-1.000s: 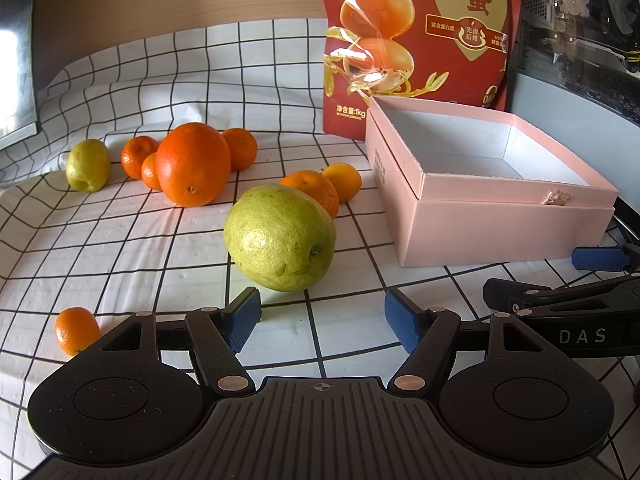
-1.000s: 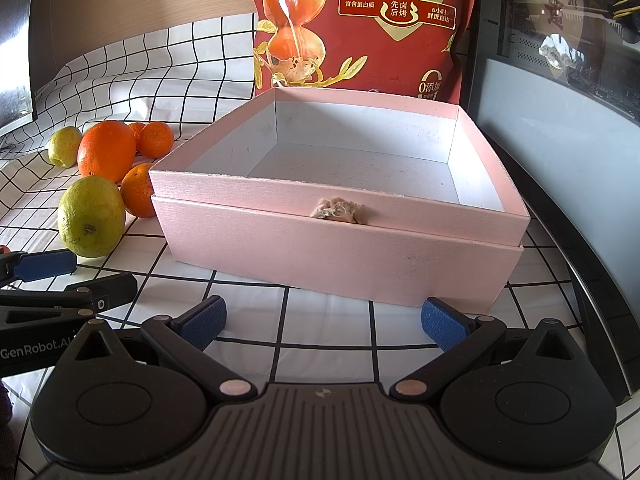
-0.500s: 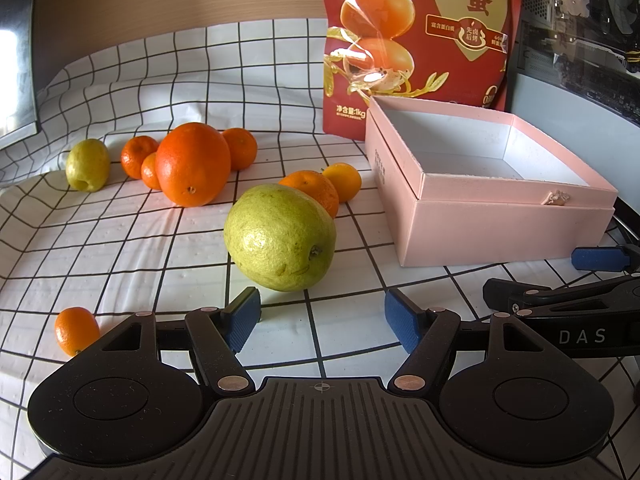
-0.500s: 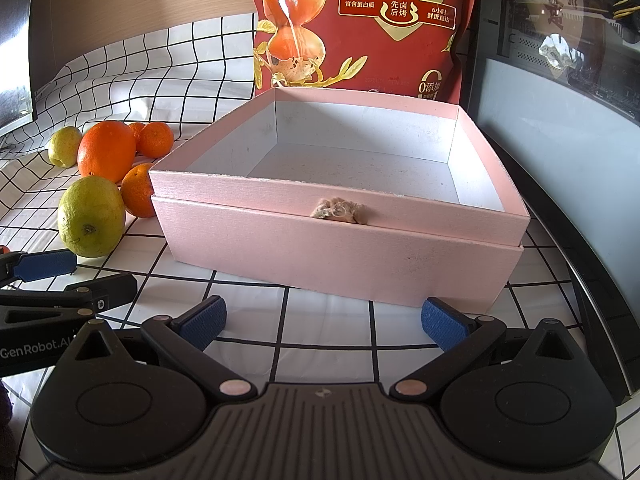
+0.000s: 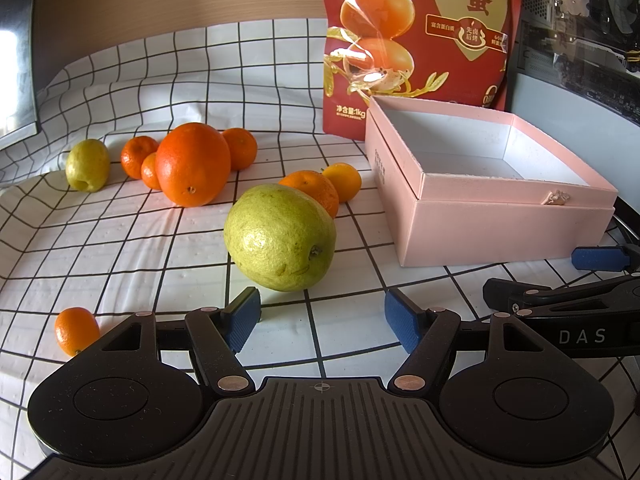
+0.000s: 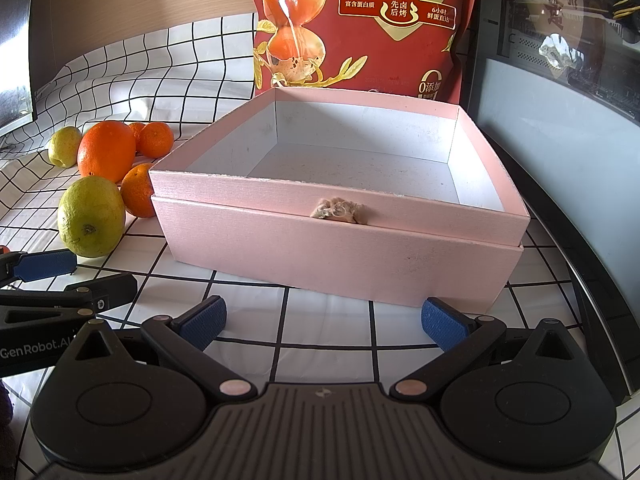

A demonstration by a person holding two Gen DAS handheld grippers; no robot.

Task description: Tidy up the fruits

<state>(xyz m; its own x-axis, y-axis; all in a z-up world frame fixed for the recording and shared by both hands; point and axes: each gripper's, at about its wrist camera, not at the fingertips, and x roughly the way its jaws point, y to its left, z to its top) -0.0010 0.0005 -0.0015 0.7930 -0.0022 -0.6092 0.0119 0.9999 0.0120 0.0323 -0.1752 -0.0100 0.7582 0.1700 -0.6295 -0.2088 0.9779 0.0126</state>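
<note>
A big green-yellow citrus [image 5: 280, 238] lies on the checked cloth just ahead of my open, empty left gripper [image 5: 322, 320]. Behind it are a large orange [image 5: 193, 164], several small mandarins [image 5: 312, 190], a small yellow-green fruit [image 5: 87, 165], and one small mandarin [image 5: 76, 330] at the near left. The open pink box [image 5: 500, 226] stands to the right, with nothing in it. My right gripper [image 6: 323, 322] is open and empty, facing the pink box's front wall [image 6: 340, 256]. The green citrus also shows in the right wrist view [image 6: 91, 222].
A red snack bag [image 5: 416, 36] stands upright behind the box. A dark monitor edge [image 5: 16, 52] is at the far left. A grey panel and dark ledge [image 6: 560, 160] bound the right side. The checked cloth [image 5: 120, 248] rises up the back wall.
</note>
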